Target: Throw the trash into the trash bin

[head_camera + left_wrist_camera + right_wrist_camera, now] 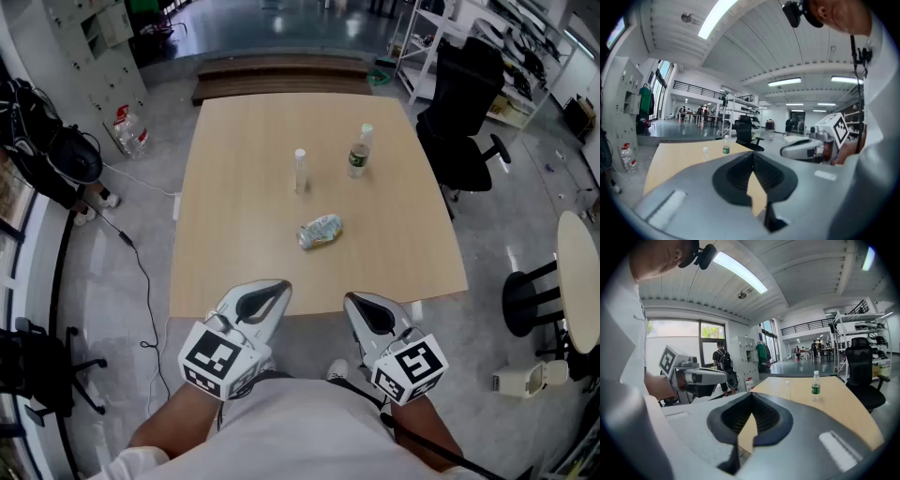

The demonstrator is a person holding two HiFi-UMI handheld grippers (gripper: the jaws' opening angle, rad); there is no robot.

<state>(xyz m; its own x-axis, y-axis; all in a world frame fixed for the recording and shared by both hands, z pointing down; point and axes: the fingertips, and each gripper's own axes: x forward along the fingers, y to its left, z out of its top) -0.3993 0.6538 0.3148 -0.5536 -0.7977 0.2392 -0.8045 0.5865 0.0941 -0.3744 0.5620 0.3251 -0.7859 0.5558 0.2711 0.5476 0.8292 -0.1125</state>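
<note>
The left claw point(272, 292) and the right claw point(360, 306) hover side by side just short of the near edge of the pale square wooden bench point(234, 253). Each is pressed together at the tips with nothing between them. They look parked at a ready pose, aimed slightly downward across the bench top, so no pick-up is under way yet.

The trash sits within reach ahead. A crushed, pale printed can or bottle point(321, 231) lies on its side about mid-bench, the closest piece to the near edge. Beyond it, toward the far edge, stand a slim clear tube-like bottle with a white cap point(300, 171) and a clear plastic bottle with a green label point(359, 156), apart from each other, the labelled one closer to the right edge. I cannot make out a trash bin with any certainty.

The bench is bare around all three pieces, so either claw can come straight in from the near edge. A black office chair point(464, 112) crowds the far right corner, and a black cable point(141, 272) trails over the floor along the left edge.
</note>
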